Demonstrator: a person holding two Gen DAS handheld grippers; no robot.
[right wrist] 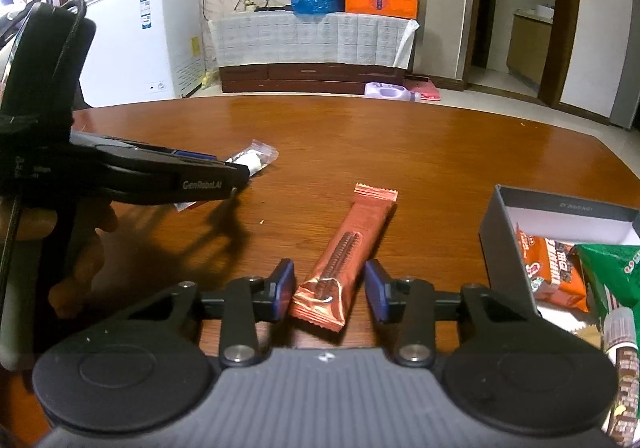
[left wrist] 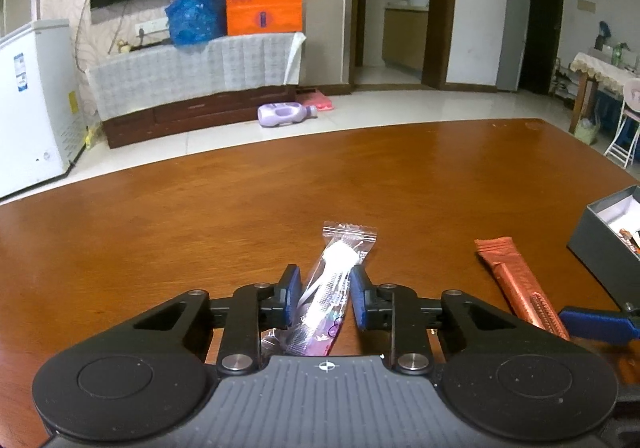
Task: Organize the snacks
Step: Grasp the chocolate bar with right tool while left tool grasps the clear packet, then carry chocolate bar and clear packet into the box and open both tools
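Note:
A clear snack packet (left wrist: pixel 334 280) with white and pink contents lies on the wooden table (left wrist: pixel 240 199). My left gripper (left wrist: pixel 325 294) is open with its blue pads on either side of the packet. A copper-brown snack bar (right wrist: pixel 346 260) lies to its right; it also shows in the left wrist view (left wrist: pixel 516 284). My right gripper (right wrist: pixel 330 290) is open and straddles the bar's near end. The clear packet's far end (right wrist: pixel 254 159) shows past the left gripper body (right wrist: pixel 160 175).
A grey open box (right wrist: pixel 504 232) holding several snack packets (right wrist: pixel 556 272) stands at the right; its corner shows in the left wrist view (left wrist: pixel 600 244). Beyond the table are a white freezer (right wrist: pixel 152 35), a cabinet (right wrist: pixel 312 43) and a purple bottle (left wrist: pixel 286 115) on the floor.

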